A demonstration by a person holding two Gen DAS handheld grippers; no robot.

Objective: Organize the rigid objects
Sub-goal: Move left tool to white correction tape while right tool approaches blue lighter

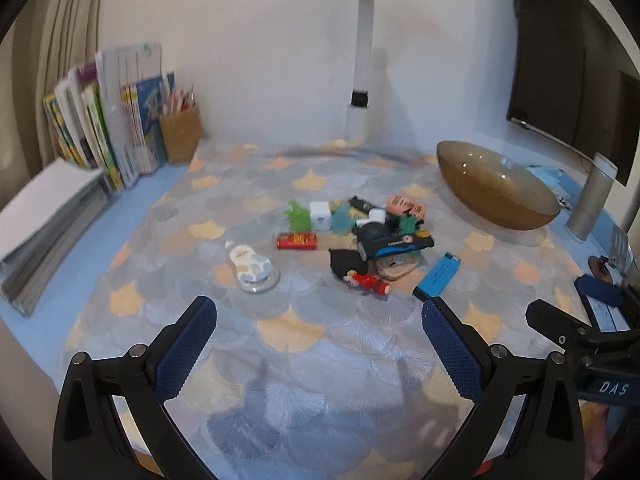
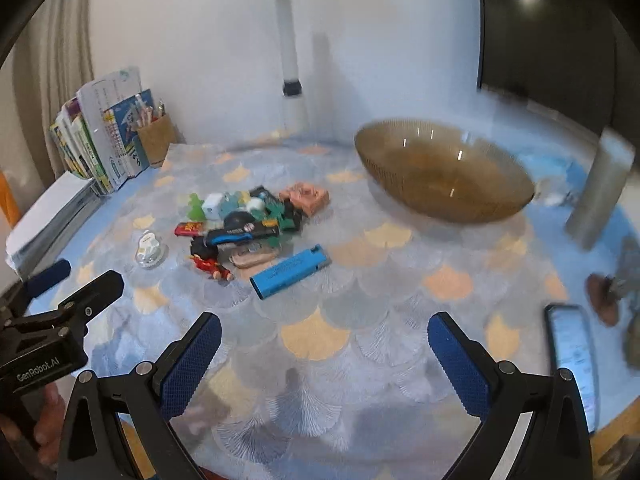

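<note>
A pile of small rigid objects (image 1: 368, 224) lies mid-table on a scale-patterned cloth: a red tube (image 1: 297, 241), a blue lighter (image 1: 438, 273), a red figurine (image 1: 366, 280), a white-blue clip (image 1: 250, 262) and a white cube (image 1: 320, 216). The pile (image 2: 244, 224) and the lighter (image 2: 290, 272) also show in the right wrist view. A brown glass bowl (image 1: 496, 194) (image 2: 442, 172) stands empty at the right. My left gripper (image 1: 318, 332) and right gripper (image 2: 324, 344) are both open and empty, hovering in front of the pile.
Books (image 1: 104, 120) and a pencil holder (image 1: 182, 132) stand at the back left, a paper stack (image 1: 48, 208) at the left. A lamp post (image 1: 362, 72) rises at the back. A monitor stand (image 2: 600, 192) and a phone (image 2: 572, 360) are at the right.
</note>
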